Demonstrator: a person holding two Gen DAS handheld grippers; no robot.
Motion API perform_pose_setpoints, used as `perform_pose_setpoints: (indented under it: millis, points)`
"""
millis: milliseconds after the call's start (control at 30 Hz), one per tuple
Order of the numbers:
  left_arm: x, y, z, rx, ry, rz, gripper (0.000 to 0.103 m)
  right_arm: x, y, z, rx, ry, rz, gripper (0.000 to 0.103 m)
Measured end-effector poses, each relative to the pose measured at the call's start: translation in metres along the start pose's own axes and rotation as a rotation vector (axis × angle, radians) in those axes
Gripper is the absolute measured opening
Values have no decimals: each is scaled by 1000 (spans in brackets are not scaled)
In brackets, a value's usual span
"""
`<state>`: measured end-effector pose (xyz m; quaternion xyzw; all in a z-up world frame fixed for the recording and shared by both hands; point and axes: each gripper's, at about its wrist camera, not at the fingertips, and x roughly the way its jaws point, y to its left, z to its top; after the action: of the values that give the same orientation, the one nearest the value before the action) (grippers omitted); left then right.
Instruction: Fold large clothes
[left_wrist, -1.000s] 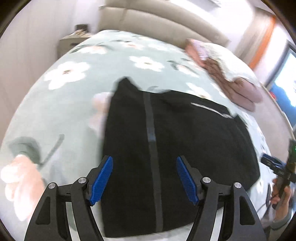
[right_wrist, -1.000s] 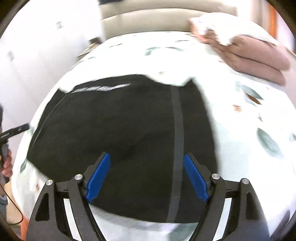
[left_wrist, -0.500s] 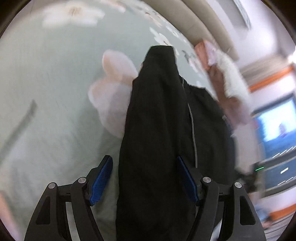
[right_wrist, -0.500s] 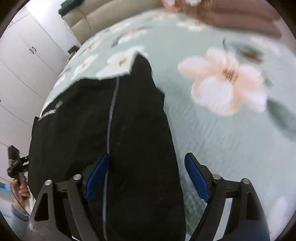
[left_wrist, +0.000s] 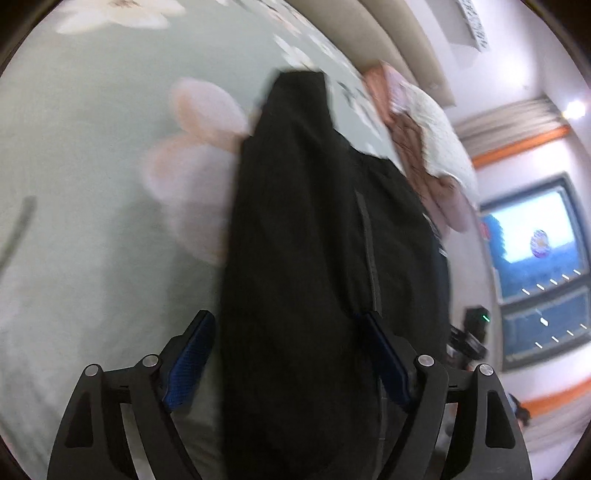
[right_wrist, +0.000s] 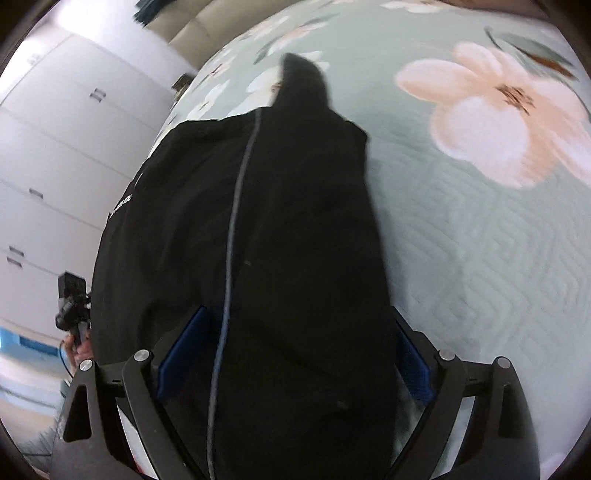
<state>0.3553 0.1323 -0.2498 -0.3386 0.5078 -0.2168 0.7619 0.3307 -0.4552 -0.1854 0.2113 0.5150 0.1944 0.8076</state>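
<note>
A: Which step is this?

B: Lining up a grasp. The black garment (left_wrist: 314, 258) lies on the floral bedspread (left_wrist: 92, 221). The left gripper (left_wrist: 286, 363) straddles its side fold, which runs off toward 12 o'clock; the jaws are released, have just been opening, and the cloth sits between them unpinched.

A: And the right gripper (right_wrist: 291, 358)?

B: The same: spread wide, just been opening, straddling the opposite fold beside the grey stripe (right_wrist: 231, 229), with the pink flower (right_wrist: 495, 122) at 2 o'clock. I judge neither pad presses yet.

A: Next move?

B: Probably clamp both edges together, then carry them over evenly.

A: Changes from a second ago?

B: Then each view showed the whole garment spread flat; now both sit low and close over its edges.
</note>
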Motion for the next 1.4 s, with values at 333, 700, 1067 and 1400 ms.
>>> perform_pose_setpoints:
  millis: [333,700,1067,1400]
  points:
    - [10,-9,3,37,7,-84,60,10,19,6,-38,-23,38,77]
    - [-23,-48,-15,-15,-107,-117,33,-54,85,-27,-88,-184,-43,27]
    - [-167,-114,-125,170,-129,-108,33,-151,222,-150,-261,-127,-124,23]
    - [-126,31,-187,-162,-49,0,47,-62,159,-193,17,52,-278,69]
